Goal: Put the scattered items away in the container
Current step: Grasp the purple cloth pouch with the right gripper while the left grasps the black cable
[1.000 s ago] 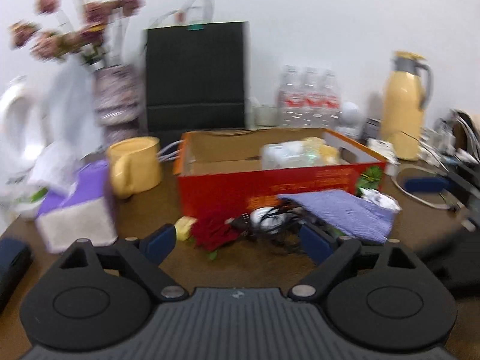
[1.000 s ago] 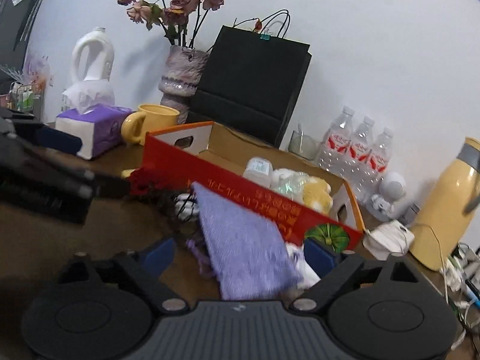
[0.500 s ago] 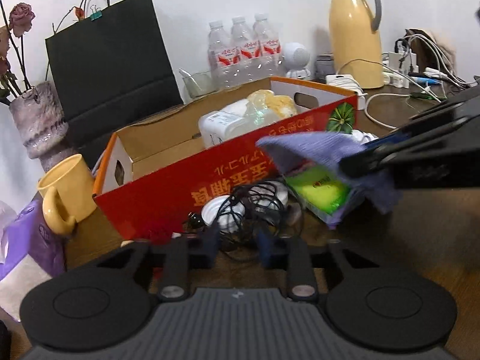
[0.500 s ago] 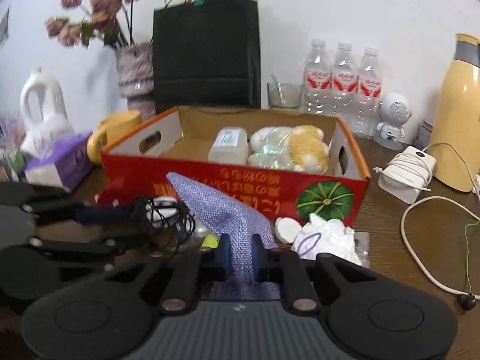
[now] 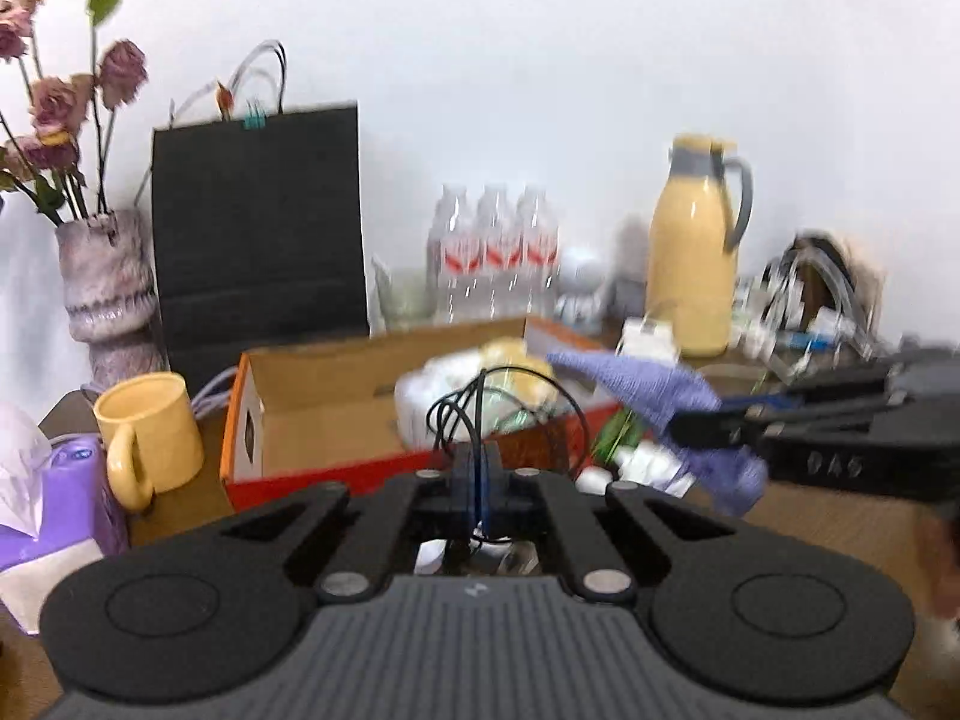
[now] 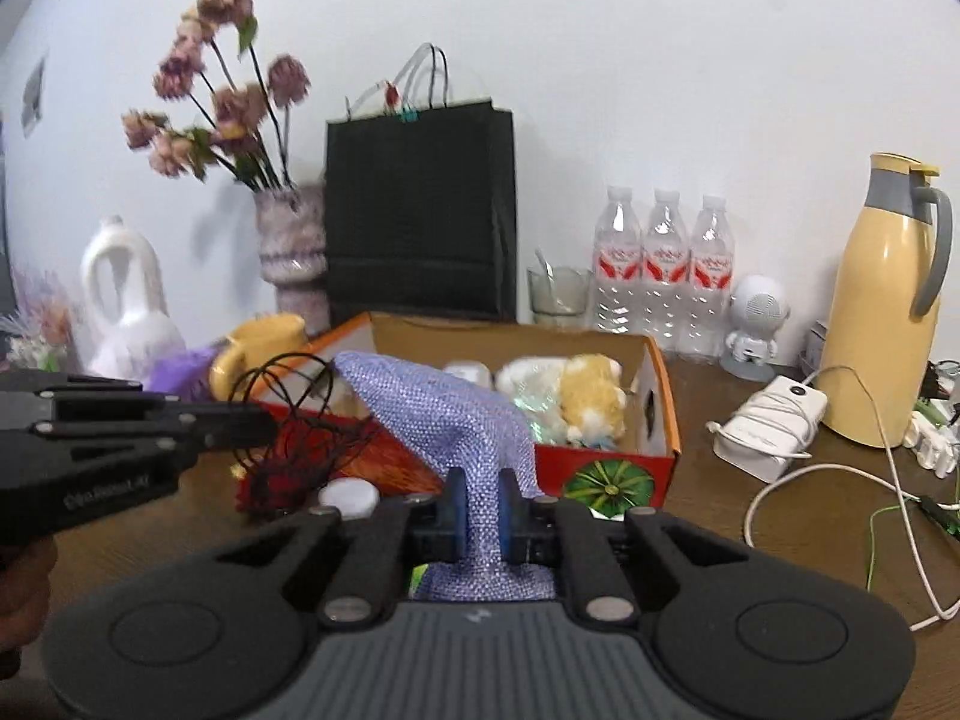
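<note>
The red cardboard box [image 6: 606, 471] stands mid-table with a plush toy [image 6: 591, 396] and a white packet inside; it also shows in the left wrist view [image 5: 312, 414]. My right gripper [image 6: 480, 507] is shut on a purple cloth [image 6: 444, 414] and holds it lifted in front of the box; the cloth also shows in the left wrist view [image 5: 648, 387]. My left gripper [image 5: 477, 483] is shut on a tangled black cable [image 5: 480, 408], lifted before the box. The cable hangs from the left gripper in the right wrist view [image 6: 288, 420].
A white round lid [image 6: 348, 495] lies on the table before the box. A yellow mug [image 5: 147, 432], tissue box [image 5: 54, 498], vase [image 5: 105, 294], black bag [image 6: 420, 216], water bottles [image 6: 663, 264], yellow thermos [image 6: 882, 306] and a white charger [image 6: 771, 423] surround the box.
Both grippers have risen: the left lifted the black cable off the table and the right raised the purple cloth higher in front of the box.
</note>
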The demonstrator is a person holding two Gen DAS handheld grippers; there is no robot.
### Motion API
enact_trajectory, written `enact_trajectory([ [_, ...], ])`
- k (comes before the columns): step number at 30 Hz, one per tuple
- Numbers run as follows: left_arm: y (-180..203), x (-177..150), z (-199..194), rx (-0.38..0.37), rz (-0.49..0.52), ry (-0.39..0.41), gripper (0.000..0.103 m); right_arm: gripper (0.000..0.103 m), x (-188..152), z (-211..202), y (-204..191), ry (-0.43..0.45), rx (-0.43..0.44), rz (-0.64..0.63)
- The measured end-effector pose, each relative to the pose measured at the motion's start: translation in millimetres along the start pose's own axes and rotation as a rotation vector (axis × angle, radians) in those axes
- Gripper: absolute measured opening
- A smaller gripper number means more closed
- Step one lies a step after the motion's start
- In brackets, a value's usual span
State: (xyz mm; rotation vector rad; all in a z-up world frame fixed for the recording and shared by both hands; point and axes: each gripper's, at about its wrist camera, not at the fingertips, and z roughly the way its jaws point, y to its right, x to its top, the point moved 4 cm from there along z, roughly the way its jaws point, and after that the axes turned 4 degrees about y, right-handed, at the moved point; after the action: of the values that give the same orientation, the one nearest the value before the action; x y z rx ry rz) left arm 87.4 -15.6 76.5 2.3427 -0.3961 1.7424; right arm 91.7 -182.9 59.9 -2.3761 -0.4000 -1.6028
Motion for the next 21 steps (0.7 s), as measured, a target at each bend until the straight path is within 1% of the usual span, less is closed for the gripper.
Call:
enact_trajectory([
  [1, 1, 5, -7, 0.005, -0.009, 0.022, 0.002, 0.009, 3, -5, 1, 0.014, 0.017, 0.018],
  [2, 1, 9, -16, 0.026, -0.025, 0.050, 0.002, 0.009, 4, -9, 1, 0.026, 0.026, 0.019],
  [4, 0, 12, -28, 0.052, -0.090, 0.083, 0.002, 0.009, 6, -16, 1, 0.040, -0.002, 0.011],
  [6, 2, 12, -40, 0.063, -0.127, 0.101, 0.002, 0.009, 7, -26, -3, 0.056, 0.010, 0.018],
  [8, 4, 12, -49, 0.106, -0.143, 0.105, 0.002, 0.009, 7, -35, -7, 0.064, 0.017, 0.025],
  [9, 4, 11, -54, 0.113, -0.155, 0.102, 0.002, 0.009, 8, -41, -9, 0.072, 0.014, 0.028],
  [12, 5, 11, -70, 0.155, -0.156, 0.104, 0.002, 0.009, 8, -60, -16, 0.095, 0.006, 0.024],
  [15, 8, 7, -86, 0.190, -0.140, 0.116, 0.002, 0.009, 7, -76, -21, 0.112, -0.023, 0.002],
  [16, 9, 7, -88, 0.191, -0.134, 0.120, 0.002, 0.009, 7, -79, -22, 0.113, -0.026, -0.002],
  [19, 7, 11, -84, 0.209, -0.118, 0.128, 0.002, 0.009, 11, -79, -24, 0.121, -0.029, -0.004],
  [21, 4, 15, -75, 0.202, -0.119, 0.132, 0.002, 0.009, 17, -71, -24, 0.125, -0.039, -0.025],
])
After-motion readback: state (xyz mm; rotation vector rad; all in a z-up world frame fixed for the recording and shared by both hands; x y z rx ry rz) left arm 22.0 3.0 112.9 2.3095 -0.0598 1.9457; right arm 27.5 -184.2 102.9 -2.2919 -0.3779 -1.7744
